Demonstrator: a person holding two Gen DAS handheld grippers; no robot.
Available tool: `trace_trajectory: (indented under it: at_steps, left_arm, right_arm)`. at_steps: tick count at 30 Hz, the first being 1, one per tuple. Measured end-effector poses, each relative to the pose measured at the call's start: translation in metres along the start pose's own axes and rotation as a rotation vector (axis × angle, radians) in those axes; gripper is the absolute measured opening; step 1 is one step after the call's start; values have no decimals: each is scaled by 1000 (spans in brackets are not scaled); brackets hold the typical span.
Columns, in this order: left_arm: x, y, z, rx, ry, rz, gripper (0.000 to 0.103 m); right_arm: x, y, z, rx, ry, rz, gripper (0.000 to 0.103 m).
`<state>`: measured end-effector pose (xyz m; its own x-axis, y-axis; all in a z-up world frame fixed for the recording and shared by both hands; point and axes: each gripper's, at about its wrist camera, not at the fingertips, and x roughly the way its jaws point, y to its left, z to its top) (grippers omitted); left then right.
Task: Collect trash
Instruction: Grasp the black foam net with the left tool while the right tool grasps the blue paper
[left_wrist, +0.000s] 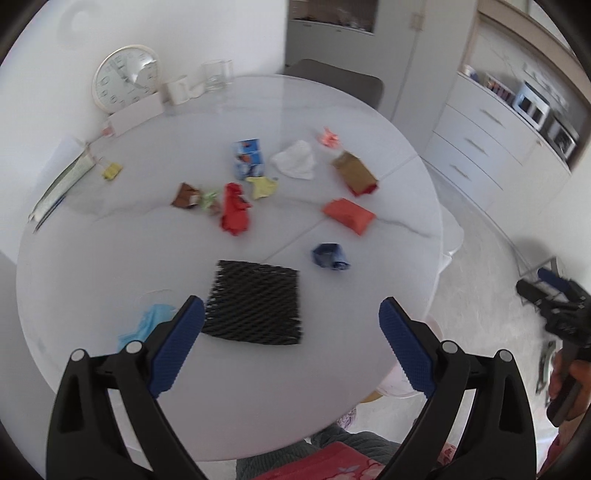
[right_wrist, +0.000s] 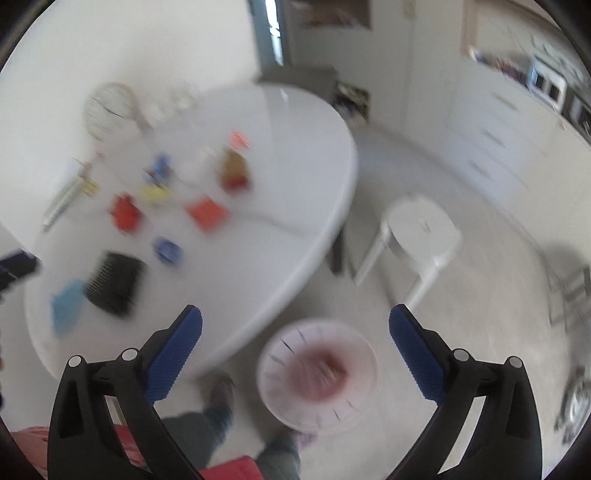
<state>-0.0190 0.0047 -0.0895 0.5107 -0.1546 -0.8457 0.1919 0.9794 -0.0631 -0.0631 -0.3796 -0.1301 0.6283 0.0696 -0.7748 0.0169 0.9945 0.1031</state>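
Trash lies scattered on a round white table (left_wrist: 110, 258): a black foam net (left_wrist: 255, 302), a light blue mask (left_wrist: 142, 326), a crumpled blue wrapper (left_wrist: 330, 255), an orange packet (left_wrist: 349, 215), a red crumpled paper (left_wrist: 234, 208), a brown bag (left_wrist: 354, 173), a white tissue (left_wrist: 295, 159) and a blue carton (left_wrist: 248, 158). My left gripper (left_wrist: 291, 332) hovers open above the net's near edge, nothing between its fingers. My right gripper (right_wrist: 295, 343) is open and empty over a pale pink bin (right_wrist: 317, 374) on the floor, with some trash inside. The right view is blurred.
A wall clock (left_wrist: 127, 77), a mug (left_wrist: 177, 88), a glass (left_wrist: 216, 74) and a white box (left_wrist: 135, 112) stand at the table's far side. A white stool (right_wrist: 421, 232) is right of the table. Drawers (left_wrist: 480, 147) line the right wall. A person's legs (right_wrist: 218, 421) are below.
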Motion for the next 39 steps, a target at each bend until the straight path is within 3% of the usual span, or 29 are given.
trace_trajectory:
  at_steps: [6,12,18,25,30,36,39]
  left_arm:
    - [24,32,-6,-10,30,14,91]
    - [74,45,-11,36,101,-27,91]
    - [125,45,-15,121,181,-89,91]
    - [155,53,-3,176,201,-131,91]
    - [180,59,20,338,189,-208,91]
    - [208,63,30,612,294,-421,72]
    - [214,58,25,778,325,-476,64]
  right_arm:
    - [17,68,31,-106,-9,74,100]
    - [45,116,38,-139,38,87,100]
    - [70,133,37,-116,95,62,101]
    - [98,141,34,-81,165,29,101]
    - [116,143,32,-47,216,23,100]
    - [127,143,29,12,259,-24,100]
    - [129,144,26,48,273,-42,100]
